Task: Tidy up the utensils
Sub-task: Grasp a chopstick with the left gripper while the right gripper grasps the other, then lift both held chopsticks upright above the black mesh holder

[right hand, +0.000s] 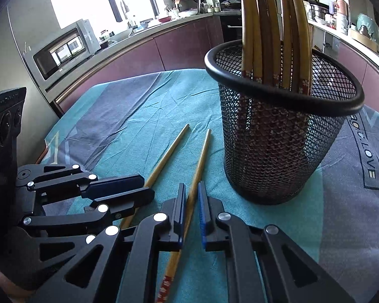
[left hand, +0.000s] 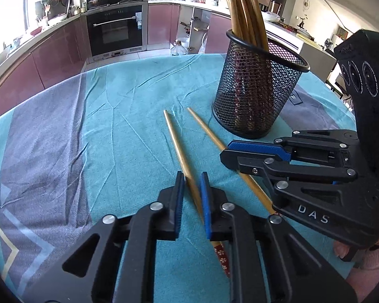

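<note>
Two bamboo chopsticks with red flowered ends lie side by side on the teal cloth. My left gripper (left hand: pixel 192 180) is shut on the left chopstick (left hand: pixel 175 141) at mid-length. In the right wrist view the left gripper (right hand: pixel 149 188) comes in from the left on that same chopstick (right hand: pixel 169 151). My right gripper (right hand: pixel 190 189) is shut on the right chopstick (right hand: pixel 202 156), and the left wrist view shows this gripper (left hand: pixel 224 152) across that chopstick (left hand: pixel 207 131). A black mesh holder (left hand: pixel 255 93) (right hand: pixel 278 151) stands just beyond, upright, with several chopsticks (right hand: pixel 267 25) in it.
The teal and grey cloth (left hand: pixel 113 126) covers the table up to its far edge. Behind it run purple kitchen cabinets, an oven (left hand: pixel 116 30) and a microwave (right hand: pixel 60 50). A person's hand (left hand: pixel 341 250) shows under the right gripper's body.
</note>
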`<state>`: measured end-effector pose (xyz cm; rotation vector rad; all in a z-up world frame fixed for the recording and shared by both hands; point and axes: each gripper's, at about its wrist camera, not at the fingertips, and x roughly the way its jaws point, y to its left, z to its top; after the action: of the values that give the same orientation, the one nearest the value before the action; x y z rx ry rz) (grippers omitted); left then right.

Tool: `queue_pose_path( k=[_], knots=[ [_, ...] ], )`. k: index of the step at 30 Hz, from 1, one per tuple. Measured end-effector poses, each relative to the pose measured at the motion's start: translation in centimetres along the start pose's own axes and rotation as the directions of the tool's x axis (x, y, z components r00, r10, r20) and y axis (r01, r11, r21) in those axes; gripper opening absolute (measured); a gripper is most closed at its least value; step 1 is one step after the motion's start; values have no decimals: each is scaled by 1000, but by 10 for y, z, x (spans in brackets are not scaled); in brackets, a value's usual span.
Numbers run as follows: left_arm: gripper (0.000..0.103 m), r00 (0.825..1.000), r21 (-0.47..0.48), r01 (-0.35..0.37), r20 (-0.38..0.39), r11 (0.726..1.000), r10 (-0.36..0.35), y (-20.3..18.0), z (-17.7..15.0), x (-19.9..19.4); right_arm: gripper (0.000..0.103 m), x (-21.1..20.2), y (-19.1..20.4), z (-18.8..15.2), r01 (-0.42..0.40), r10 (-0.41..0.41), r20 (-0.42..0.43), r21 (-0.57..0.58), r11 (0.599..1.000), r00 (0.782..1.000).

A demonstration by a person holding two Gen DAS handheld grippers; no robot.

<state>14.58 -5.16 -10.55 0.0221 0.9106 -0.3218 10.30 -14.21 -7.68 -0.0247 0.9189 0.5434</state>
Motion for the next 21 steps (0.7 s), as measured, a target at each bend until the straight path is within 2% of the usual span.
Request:
queue_pose_path(
  k=[11, 21],
  knots=[
    [8, 1000, -31, 8, 11, 999, -7, -2, -7, -5, 5, -15, -4, -5, -38, 38, 19, 20, 999, 999],
    [8, 997, -43, 53, 62, 998, -50, 1, -6, -35, 5, -48, 0, -8, -92, 90, 88, 10, 996, 992]
  ],
)
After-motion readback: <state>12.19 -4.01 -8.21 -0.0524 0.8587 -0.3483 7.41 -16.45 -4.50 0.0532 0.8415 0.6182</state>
